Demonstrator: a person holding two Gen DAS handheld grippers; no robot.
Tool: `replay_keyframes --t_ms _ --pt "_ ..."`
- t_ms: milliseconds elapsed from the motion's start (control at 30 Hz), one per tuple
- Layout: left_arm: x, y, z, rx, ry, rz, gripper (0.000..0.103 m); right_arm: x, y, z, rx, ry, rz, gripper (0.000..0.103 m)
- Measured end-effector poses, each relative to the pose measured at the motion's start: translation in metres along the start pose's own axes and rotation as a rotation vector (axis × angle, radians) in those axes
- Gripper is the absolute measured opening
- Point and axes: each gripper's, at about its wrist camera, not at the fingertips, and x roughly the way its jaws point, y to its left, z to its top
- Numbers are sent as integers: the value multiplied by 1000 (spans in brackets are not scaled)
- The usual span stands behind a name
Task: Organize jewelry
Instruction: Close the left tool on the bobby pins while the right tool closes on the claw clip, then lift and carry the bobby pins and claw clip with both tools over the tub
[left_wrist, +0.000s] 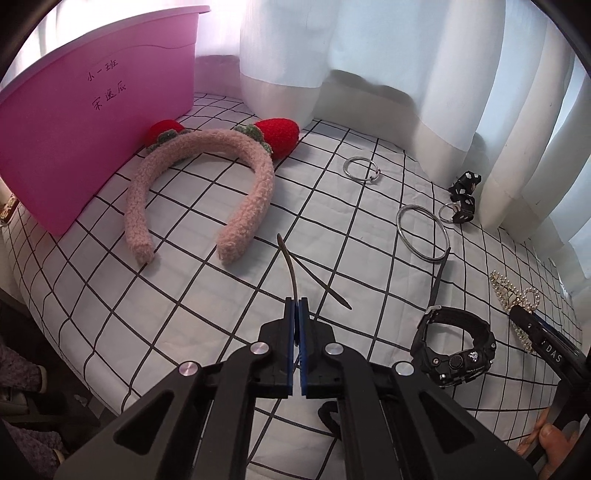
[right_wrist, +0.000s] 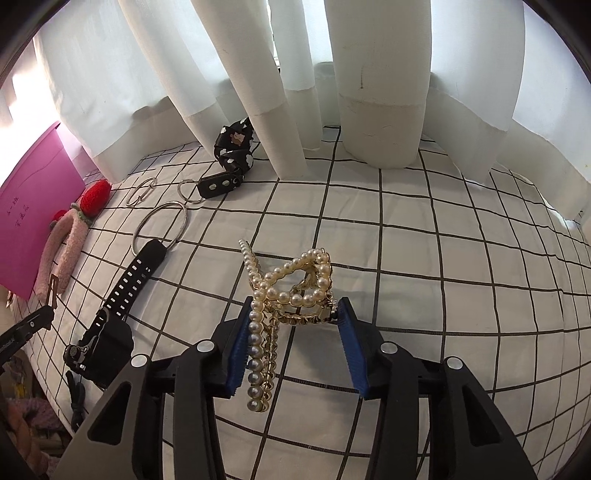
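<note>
The pearl clip sits between the right gripper, whose blue pads bracket it; the left pad touches the pearl row, the right pad meets the gold frame, so the jaws appear to pinch it, though firm contact on the right cannot be confirmed. The left gripper has its jaws pressed together on a thin dark headband, raised clear of the gridded cloth. Beside the clip lies a black watch; beyond it lie a large ring, a small ring and a black keychain strap near the curtain. Farther left, a fuzzy strawberry headband rests against the pink bin. Judged progress: early. The bin's interior is hidden, and most pieces remain scattered on the cloth; only two items are in hand, neither yet placed.
</note>
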Motion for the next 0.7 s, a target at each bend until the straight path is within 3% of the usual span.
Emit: replay_keyframes --t_ms 400,700 --pt "-36 1 0 -14 -30 3 3 -35 3 14 -38 -43 15 43" --pt "-91 10 18 -54 -103 24 3 -73 26 40 -108 -88 104 43"
